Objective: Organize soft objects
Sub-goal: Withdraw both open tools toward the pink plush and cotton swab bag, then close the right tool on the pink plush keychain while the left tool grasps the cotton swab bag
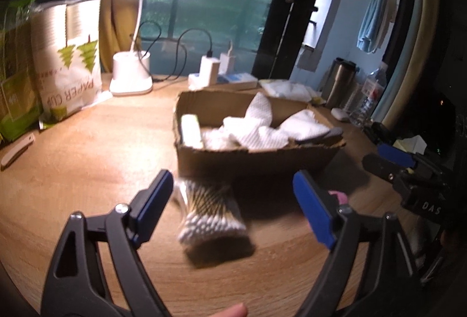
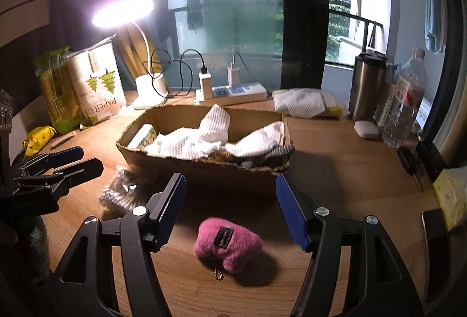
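Wooden tabletop [image 2: 335, 171] under a lit desk lamp [image 2: 122, 10] carries a torn cardboard box [image 2: 204, 174] of white cloths [image 2: 204, 139]. Before it, a cotton swab pack [image 1: 211, 216] lies with its long axis running toward the box, between the left gripper [image 1: 233, 206] jaws, which stand apart. A pink plush pouch [image 2: 229, 242] lies broadside between the right gripper [image 2: 230, 212] jaws, also apart, its keychain toward the camera.

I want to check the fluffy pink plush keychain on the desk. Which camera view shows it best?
The right wrist view: the fluffy pink plush keychain lies whole and sharp between the open right claw's fingers. The left wrist view shows only a pink sliver behind a finger of the left claw.
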`<state>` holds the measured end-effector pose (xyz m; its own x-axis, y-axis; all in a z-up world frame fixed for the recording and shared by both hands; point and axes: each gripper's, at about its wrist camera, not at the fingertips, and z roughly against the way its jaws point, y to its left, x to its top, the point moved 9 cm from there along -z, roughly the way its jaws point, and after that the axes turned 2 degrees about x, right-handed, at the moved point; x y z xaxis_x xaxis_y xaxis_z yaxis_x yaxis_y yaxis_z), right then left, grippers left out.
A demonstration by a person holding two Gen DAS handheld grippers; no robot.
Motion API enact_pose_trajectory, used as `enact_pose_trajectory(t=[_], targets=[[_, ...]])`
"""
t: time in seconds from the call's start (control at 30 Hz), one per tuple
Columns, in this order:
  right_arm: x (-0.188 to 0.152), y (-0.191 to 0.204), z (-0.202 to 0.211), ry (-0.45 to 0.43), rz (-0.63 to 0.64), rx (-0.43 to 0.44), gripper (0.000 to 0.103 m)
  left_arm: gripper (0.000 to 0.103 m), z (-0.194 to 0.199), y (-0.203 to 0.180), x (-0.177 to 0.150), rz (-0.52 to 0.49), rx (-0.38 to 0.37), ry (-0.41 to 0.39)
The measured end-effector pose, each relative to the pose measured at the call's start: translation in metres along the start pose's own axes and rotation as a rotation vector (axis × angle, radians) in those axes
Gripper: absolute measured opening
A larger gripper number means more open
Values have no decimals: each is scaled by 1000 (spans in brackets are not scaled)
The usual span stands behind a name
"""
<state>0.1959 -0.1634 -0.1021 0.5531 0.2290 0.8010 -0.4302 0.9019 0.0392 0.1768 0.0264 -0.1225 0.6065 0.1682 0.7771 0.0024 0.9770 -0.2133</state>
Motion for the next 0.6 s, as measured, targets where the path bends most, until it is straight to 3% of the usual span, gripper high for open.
enact_pose_trajectory(t=[0.6], targets=[[-44, -11, -38, 112, -64, 17, 68, 86, -34, 16, -28, 2, 50, 116]])
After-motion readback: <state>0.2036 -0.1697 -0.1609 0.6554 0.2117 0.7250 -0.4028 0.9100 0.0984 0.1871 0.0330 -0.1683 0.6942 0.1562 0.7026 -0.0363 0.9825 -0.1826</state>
